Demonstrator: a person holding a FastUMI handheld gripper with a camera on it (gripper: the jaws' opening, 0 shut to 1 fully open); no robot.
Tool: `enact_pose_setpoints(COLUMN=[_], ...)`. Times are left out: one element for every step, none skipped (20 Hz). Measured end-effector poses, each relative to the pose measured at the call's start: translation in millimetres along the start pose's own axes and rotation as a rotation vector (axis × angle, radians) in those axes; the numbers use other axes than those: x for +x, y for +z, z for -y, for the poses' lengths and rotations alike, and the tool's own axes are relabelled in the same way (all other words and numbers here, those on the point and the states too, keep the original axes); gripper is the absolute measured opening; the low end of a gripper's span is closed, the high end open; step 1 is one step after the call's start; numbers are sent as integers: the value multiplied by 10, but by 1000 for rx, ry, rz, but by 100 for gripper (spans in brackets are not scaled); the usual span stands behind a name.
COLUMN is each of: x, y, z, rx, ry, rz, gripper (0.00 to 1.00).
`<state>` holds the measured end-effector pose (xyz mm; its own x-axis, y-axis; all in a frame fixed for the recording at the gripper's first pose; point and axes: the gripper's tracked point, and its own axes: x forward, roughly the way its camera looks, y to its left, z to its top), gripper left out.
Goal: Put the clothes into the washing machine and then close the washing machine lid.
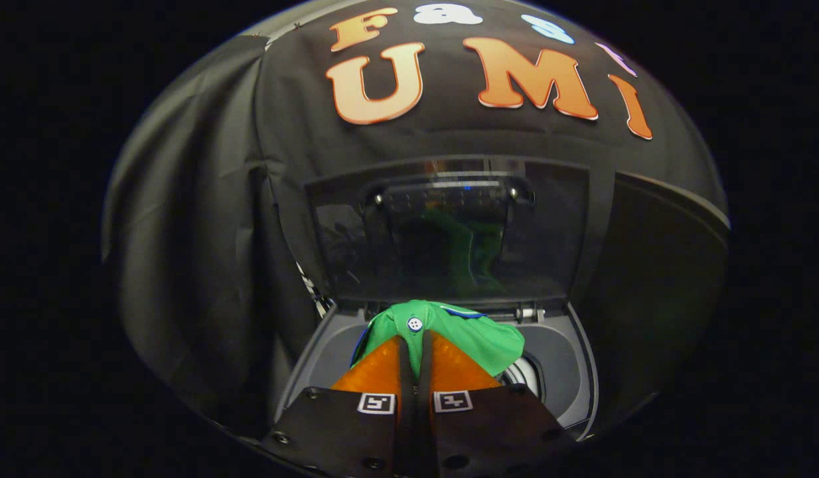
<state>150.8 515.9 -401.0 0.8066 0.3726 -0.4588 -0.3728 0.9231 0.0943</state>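
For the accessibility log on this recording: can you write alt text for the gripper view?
The gripper is shut on a green garment with a white button, holding it over the open top of a washing machine. The machine's dark glass lid stands raised behind it, reflecting the green cloth, with black booth cloth beyond.

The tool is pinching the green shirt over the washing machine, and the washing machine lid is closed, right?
Not quite. The gripper view shows the lid standing open, tipped up behind the washing machine. The rest is right: the tool is pinching the green shirt over the machine's opening.
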Motion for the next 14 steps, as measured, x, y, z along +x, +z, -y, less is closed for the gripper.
enact_pose_setpoints(x=[103,195,262,346,416,492,563,609,641,617,643,642,657,659], y=[-101,-182,-277,-390,-503,-623,-787,-940,-1101,-1212,-1296,-1333,-1362,-1378], z=[39,67,72,86,104,103,99,100,119,161,155,172,199,211], rx=[16,32,40,43,46,55,67,84,105,123,146,162,165,156], ry=[-7,-11,-11,-13,-18,-25,-36,-42,-49,-66,-74,-83,-86,-85], rz=[-34,-65,-101,-136,-170,-203,-243,-289,-334,-377,-400,-411,-419,-426], gripper=[8,8,8,8,8,8,8,8,8,8,8,8,8,8])
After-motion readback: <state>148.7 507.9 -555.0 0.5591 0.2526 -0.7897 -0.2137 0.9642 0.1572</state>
